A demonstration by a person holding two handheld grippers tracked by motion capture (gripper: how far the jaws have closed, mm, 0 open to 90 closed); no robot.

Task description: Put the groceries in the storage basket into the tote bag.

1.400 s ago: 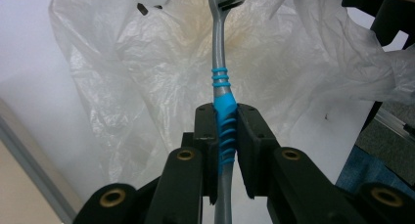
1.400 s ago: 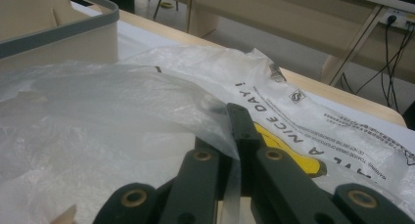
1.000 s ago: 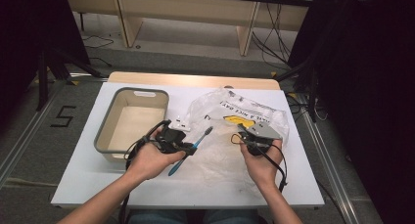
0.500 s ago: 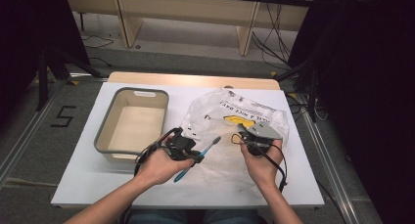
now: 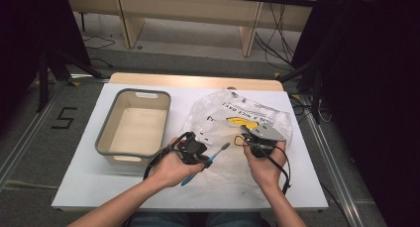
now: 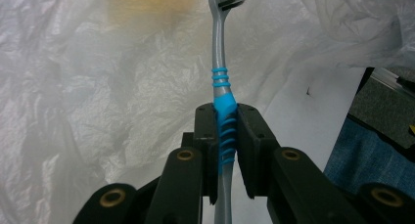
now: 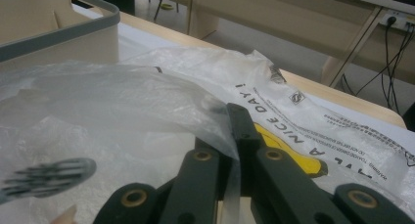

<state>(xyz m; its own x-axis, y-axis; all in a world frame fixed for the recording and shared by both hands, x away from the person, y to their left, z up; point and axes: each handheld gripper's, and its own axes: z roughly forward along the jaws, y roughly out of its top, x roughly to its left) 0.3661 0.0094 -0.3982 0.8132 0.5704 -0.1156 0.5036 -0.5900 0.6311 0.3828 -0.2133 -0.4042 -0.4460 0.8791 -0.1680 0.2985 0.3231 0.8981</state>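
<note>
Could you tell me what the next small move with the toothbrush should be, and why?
Probably ease the toothbrush head-first under the bag edge. The left gripper is clamped on its handle, the head already points at the bag, and the right gripper pinches a fold, lifting the mouth.

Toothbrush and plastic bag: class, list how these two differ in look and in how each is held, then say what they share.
The toothbrush is rigid, grey and blue; the bag is soft, crinkled and see-through, printed with black and yellow.
The toothbrush sits in the left tongs, clamped on its ribbed blue grip; the bag has only a thin edge pinched in the right tongs.
The toothbrush is off the table; most of the bag lies on it.
Shared: each is gripped by shut tongs.
</note>
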